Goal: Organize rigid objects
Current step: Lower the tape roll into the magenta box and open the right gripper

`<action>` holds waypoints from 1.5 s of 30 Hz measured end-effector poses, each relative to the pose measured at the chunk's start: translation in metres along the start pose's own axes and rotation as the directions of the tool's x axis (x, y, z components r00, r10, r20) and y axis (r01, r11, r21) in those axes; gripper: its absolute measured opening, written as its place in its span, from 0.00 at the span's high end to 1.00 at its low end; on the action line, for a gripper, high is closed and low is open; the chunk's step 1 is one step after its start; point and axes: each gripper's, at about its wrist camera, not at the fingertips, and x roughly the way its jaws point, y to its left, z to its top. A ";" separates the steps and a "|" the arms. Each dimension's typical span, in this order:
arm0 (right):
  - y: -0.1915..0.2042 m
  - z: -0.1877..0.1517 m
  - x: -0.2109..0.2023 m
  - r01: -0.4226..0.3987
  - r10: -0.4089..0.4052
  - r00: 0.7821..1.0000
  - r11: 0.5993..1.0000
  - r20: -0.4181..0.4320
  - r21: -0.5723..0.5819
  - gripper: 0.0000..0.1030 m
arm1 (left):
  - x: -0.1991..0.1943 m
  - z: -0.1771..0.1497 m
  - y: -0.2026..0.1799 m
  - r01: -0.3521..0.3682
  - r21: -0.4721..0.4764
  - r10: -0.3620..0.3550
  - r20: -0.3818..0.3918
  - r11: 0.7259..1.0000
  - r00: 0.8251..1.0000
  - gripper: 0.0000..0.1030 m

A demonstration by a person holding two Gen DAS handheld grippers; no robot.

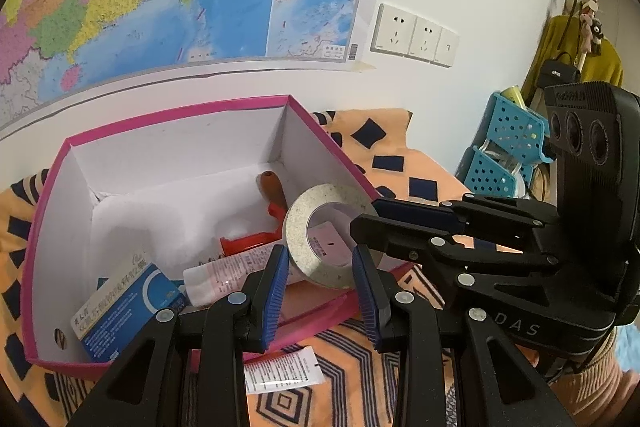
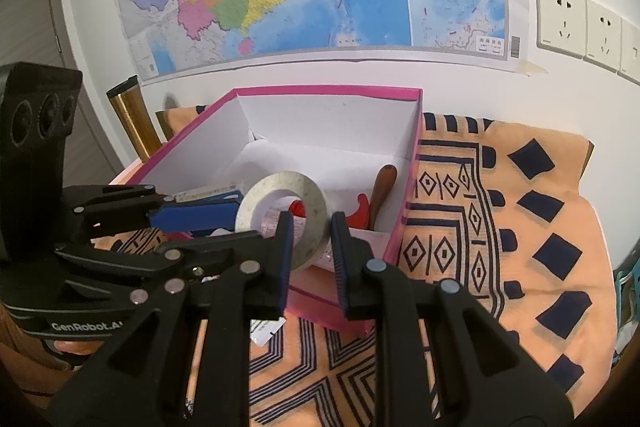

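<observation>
On right tongs point(image 1: 366, 215): "DAS"; on left tongs point(image 2: 238, 205): "GenRobot.A".

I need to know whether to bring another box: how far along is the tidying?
Already in the pink box: a blue carton, a pink tube and a red-and-brown tool. In hand: the tape roll, gripped by both the left gripper and right gripper over the box's near edge. Left: a white sachet on the cloth.

Both wrist views look closely down into the pink box point(image 1: 60, 259) from opposite sides.
</observation>
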 end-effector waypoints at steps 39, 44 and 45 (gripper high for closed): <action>-0.004 -0.001 0.022 0.047 -0.048 0.995 0.999 -0.089 -0.017 0.81 | 0.031 0.003 0.021 0.042 -0.083 -0.050 -0.086 0.996 0.995 0.69; -0.003 -0.001 0.024 0.059 -0.060 0.994 0.998 -0.095 -0.015 0.83 | 0.035 0.003 0.024 0.053 -0.101 -0.063 -0.096 0.994 0.993 0.69; -0.003 0.000 0.024 0.064 -0.065 0.993 0.998 -0.095 -0.014 0.84 | 0.036 0.003 0.024 0.050 -0.101 -0.060 -0.097 0.994 0.994 0.69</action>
